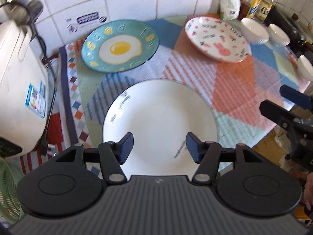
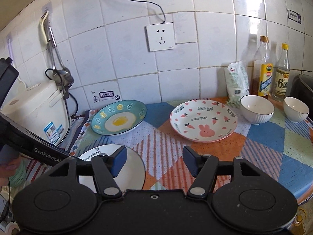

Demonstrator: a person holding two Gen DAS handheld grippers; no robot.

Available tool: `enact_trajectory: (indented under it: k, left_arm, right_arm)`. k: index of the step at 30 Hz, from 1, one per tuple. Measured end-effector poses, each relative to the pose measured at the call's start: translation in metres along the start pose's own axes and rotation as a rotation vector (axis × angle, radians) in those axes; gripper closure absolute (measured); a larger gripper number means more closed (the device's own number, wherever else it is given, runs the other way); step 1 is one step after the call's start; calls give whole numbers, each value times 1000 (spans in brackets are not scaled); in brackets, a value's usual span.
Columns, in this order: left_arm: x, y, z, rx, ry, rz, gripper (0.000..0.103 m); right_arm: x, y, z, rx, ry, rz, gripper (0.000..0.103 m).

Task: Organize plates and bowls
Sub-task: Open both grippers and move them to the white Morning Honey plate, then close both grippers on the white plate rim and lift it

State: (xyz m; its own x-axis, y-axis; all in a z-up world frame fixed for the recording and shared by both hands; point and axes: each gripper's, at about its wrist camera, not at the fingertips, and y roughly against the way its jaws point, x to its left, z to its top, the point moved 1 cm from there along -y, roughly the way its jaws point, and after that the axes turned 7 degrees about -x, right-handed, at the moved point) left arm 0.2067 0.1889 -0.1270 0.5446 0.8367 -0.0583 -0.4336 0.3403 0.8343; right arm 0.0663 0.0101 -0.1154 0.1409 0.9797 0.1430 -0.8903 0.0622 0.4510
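Evidently the sorting is at its opening step, a judgement from how things lie: every dish sits singly on the patchwork cloth (image 2: 273, 141), nothing stacked. Taking the white plate (image 1: 159, 125) as landmark, the left gripper (image 1: 159, 147) hovers right above it, jaws released and empty; the right gripper (image 2: 154, 161) hangs just to its right, likewise spread and holding nothing. Behind the white plate lies the egg plate (image 1: 119, 46), behind and to its right the bunny plate (image 1: 218, 39), and further right three white bowls (image 1: 254, 31). Being round, the plates have no long axis; all lie flat, faces up, bowls upright. Next, I judge, a jaw must slip under the white plate's shallow rim.
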Motion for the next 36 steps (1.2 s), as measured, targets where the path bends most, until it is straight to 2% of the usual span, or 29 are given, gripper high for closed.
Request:
enact_trajectory:
  k: [6,9,11,14,21,25,29,36]
  left_arm:
    - [21,-15,-19,28,58,39,34]
    - [31,-22,-28,33,81,59,29]
    - [39,-26,-33,44,118,26,29]
    - [51,-32,-38,58,170,-5,29]
    - [62,-51,-46,22,106,17,29]
    - [69,-59,-50,33,116,21,34]
    - [78,-64,-55,65,170,21,42]
    - [83,-65,-52,33,174,-38,70]
  right_arm:
    - [9,-14,-22,18,-7,8,28]
    - [9,-21,-35,13,8,-20,25]
    - [7,-26,-43,13,-8,-29,19]
    - [4,-35,-52,38,-49,-16,19]
    - [11,-58,-80,120,-55,53,19]
    - [15,-66,-87,171,-66,110,24]
    - [14,-74,-91,236,-120,176,34]
    - [4,-85,-86,244,-195,159,40]
